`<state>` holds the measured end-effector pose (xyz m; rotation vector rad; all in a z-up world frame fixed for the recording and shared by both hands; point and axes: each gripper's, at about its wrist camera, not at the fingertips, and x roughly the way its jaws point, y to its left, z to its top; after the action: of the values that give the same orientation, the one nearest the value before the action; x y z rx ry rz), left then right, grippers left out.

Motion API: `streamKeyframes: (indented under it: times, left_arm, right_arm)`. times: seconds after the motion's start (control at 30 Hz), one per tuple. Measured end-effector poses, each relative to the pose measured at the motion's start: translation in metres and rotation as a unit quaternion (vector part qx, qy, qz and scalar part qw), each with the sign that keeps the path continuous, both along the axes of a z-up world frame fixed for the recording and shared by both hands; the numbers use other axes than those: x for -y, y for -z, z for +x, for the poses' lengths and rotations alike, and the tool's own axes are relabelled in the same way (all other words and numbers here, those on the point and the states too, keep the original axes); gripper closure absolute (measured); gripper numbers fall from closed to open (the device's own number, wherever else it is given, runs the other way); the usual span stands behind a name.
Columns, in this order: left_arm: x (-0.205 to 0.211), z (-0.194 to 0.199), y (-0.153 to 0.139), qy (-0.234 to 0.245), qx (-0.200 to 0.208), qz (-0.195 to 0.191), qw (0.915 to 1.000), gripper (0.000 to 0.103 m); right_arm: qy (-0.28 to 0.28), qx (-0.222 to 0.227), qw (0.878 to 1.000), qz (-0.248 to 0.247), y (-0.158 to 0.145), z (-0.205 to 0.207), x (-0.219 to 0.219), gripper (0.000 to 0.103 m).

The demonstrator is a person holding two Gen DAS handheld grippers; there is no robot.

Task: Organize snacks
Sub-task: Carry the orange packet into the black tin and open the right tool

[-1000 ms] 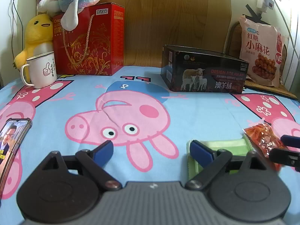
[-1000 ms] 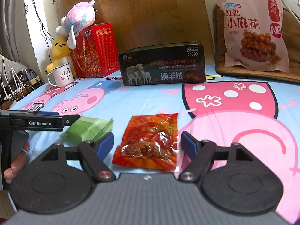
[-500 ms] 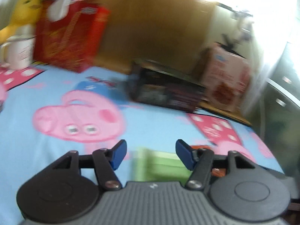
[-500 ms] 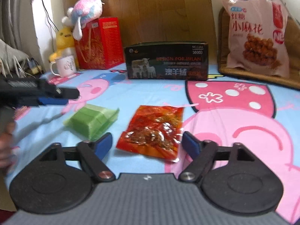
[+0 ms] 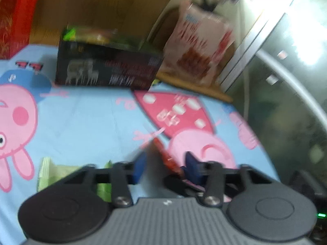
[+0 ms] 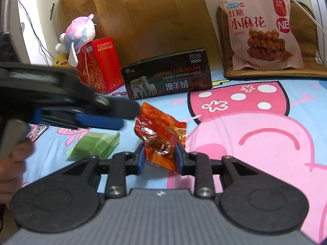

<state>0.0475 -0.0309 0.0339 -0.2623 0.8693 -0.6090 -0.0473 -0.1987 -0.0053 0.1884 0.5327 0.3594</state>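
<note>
R gripper (image 6: 160, 159) clamped on orange snack pack (image 6: 161, 134), long axis pointing fwd toward black box (image 6: 166, 77); L gripper (image 5: 163, 165) open, w/ nothing held.

A bed (image 6: 255, 122) with a blue and pink cartoon-pig sheet carries everything. On it, the black sheep-print box (image 6: 166, 79) lies at twelve o'clock, the red gift box (image 6: 100, 65) at ten, and the green packet (image 6: 95, 146) at eight beside a phone (image 6: 37, 132), with the brown mat (image 6: 265, 72) at two.
</note>
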Motion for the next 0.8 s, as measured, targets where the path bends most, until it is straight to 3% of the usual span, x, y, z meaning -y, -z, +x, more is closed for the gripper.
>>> streamKeyframes:
  times: [0.03,0.07,0.17,0.3,0.5,0.67,0.8]
  left_arm:
    - [0.001,0.001,0.004,0.001,-0.009,-0.014,0.9999,0.077]
    - [-0.001,0.003,0.005,0.006,-0.014,-0.032,0.9994,0.088]
    - [-0.001,0.005,-0.004,0.017,-0.001,-0.039,0.9991,0.088]
    - [-0.006,0.016,-0.033,0.015,0.058,-0.048,0.9970,0.088]
    - [-0.023,0.075,-0.070,-0.046,0.120,-0.051,0.9904,0.088]
    - [-0.041,0.139,-0.067,-0.113,0.127,-0.018,0.9853,0.084]
    - [-0.042,0.173,-0.043,-0.171,0.101,0.067,0.9778,0.078]
  right_arm:
    - [0.001,-0.001,1.000,0.003,0.000,0.000,0.002,0.070]
    - [0.003,-0.002,1.000,-0.001,0.001,0.001,0.001,0.070]
    - [0.009,0.015,1.000,-0.017,-0.002,0.000,-0.004,0.071]
    - [0.013,0.074,0.996,-0.049,-0.024,0.010,-0.011,0.071]
    - [-0.007,0.156,0.980,-0.120,-0.061,0.089,-0.028,0.071]
    - [-0.028,0.155,0.977,-0.143,-0.066,0.166,-0.065,0.071]
    - [-0.064,0.112,0.979,-0.159,-0.050,0.215,-0.093,0.057]
